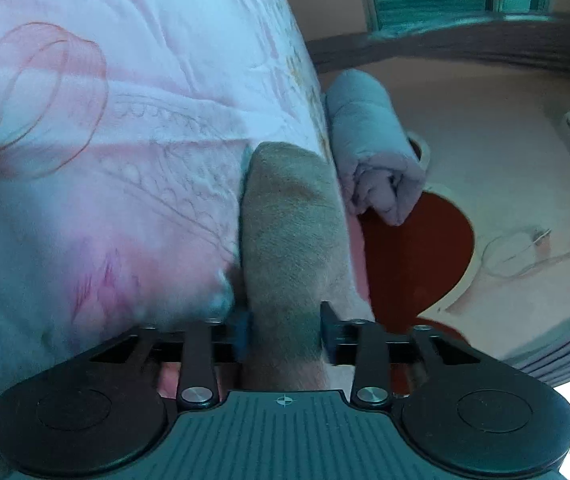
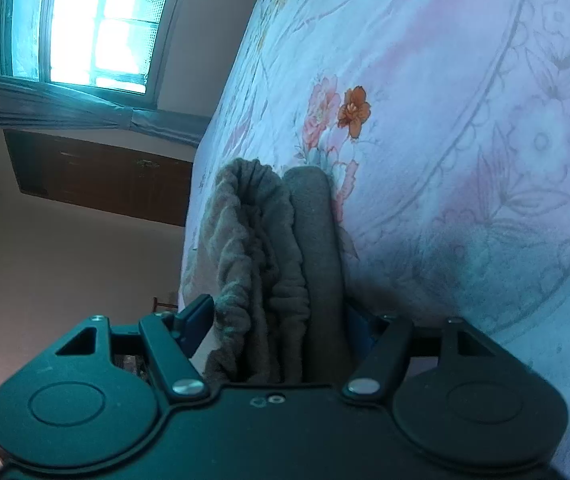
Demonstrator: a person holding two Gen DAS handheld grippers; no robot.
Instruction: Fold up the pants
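Left gripper [image 1: 285, 330] clamped on thick fold of grey pants [image 1: 291, 236], cloth bulging forward between fingers, lying against floral bedsheet [image 1: 125, 128]. Rolled pale-blue blanket [image 1: 373, 148] just beside pants, at bed edge. Red heart-shaped headboard panel [image 1: 417, 256] behind.

Right gripper [image 2: 273, 320] clamped on gathered elastic waistband end of pants [image 2: 269, 248], bunched layers filling gap between fingers, pressed to bedsheet [image 2: 465, 140] near orange flower print [image 2: 353, 110]. Window [image 2: 89, 24], brown door [image 2: 105, 176] in background.

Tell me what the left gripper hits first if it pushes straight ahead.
Nothing new: the left gripper is already shut on the grey pants. Their fabric fills its line ahead; depth beyond is unclear.
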